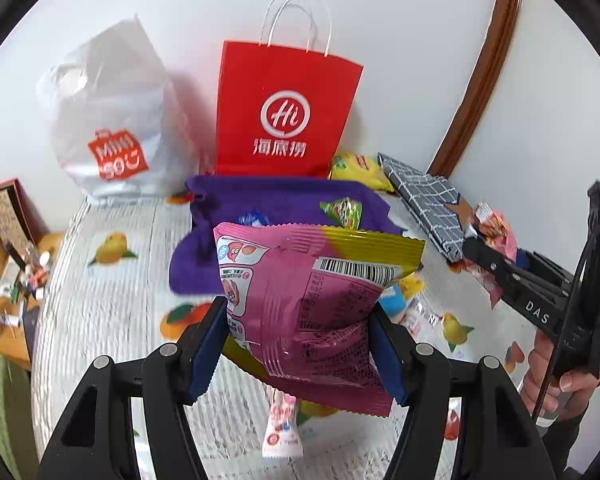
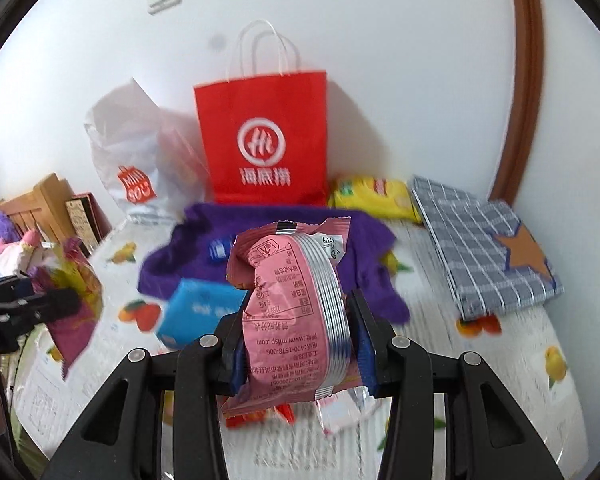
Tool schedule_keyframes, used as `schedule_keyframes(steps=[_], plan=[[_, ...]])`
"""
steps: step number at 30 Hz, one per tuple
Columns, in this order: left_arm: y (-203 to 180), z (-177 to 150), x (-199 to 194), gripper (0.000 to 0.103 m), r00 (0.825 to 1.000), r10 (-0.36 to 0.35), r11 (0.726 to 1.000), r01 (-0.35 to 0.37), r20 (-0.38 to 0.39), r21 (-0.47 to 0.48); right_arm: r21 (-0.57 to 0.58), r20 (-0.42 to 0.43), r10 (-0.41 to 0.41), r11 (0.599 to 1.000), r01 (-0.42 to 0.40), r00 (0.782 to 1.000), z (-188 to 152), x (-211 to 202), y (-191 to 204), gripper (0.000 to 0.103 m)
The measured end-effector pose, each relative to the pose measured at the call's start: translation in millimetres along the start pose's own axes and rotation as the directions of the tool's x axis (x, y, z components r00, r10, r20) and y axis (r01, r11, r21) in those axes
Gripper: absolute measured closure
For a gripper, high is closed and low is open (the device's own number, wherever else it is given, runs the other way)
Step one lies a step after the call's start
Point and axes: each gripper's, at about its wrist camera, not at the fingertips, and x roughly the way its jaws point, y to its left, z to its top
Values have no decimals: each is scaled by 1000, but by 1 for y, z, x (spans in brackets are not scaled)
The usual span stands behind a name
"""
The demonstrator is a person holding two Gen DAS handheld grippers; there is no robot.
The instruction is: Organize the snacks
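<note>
My left gripper (image 1: pixel 298 340) is shut on a large pink and yellow snack bag (image 1: pixel 312 300), held above the table in front of a purple cloth bag (image 1: pixel 280 208). My right gripper (image 2: pixel 296 340) is shut on a pink snack packet (image 2: pixel 296 300) with a silver seam, also held above the table. The right gripper shows at the right of the left wrist view (image 1: pixel 484 248) with its packet (image 1: pixel 498 236). The left gripper shows at the left edge of the right wrist view (image 2: pixel 66 300) with its bag (image 2: pixel 74 304). The purple bag (image 2: pixel 364 236) lies open with small snacks inside.
A red paper bag (image 1: pixel 284 108) and a white plastic bag (image 1: pixel 112 120) stand against the wall. A yellow snack bag (image 2: pixel 374 196) and a grey checked pouch (image 2: pixel 480 252) lie at the right. A blue box (image 2: pixel 200 304) and loose candies (image 1: pixel 282 428) lie on the fruit-print tablecloth (image 1: pixel 112 312).
</note>
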Motion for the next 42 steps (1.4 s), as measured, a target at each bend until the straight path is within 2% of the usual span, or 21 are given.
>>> schedule_keyframes(steps=[13, 21, 25, 29, 33, 42], plan=[[7, 83, 25, 38, 998, 33, 999, -34, 51, 19, -18, 68, 41, 999, -40, 997, 83, 42, 10, 60], [18, 130, 64, 38, 999, 0, 1000, 0, 53, -5, -30, 81, 44, 999, -42, 996, 119, 84, 6, 60], [25, 134, 95, 38, 999, -31, 999, 32, 29, -20, -27, 58, 54, 998, -53, 997, 118, 109, 0, 60], [30, 132, 123, 38, 999, -3, 1000, 2, -37, -20, -26, -2, 68, 997, -68, 998, 114, 135, -3, 60], [33, 127, 134, 38, 998, -13, 1000, 12, -59, -24, -21, -34, 108, 994, -109, 994, 109, 147, -7, 60], [35, 124, 150, 38, 996, -1, 1000, -1, -84, -29, -30, -64, 116, 993, -118, 991, 102, 162, -15, 60]])
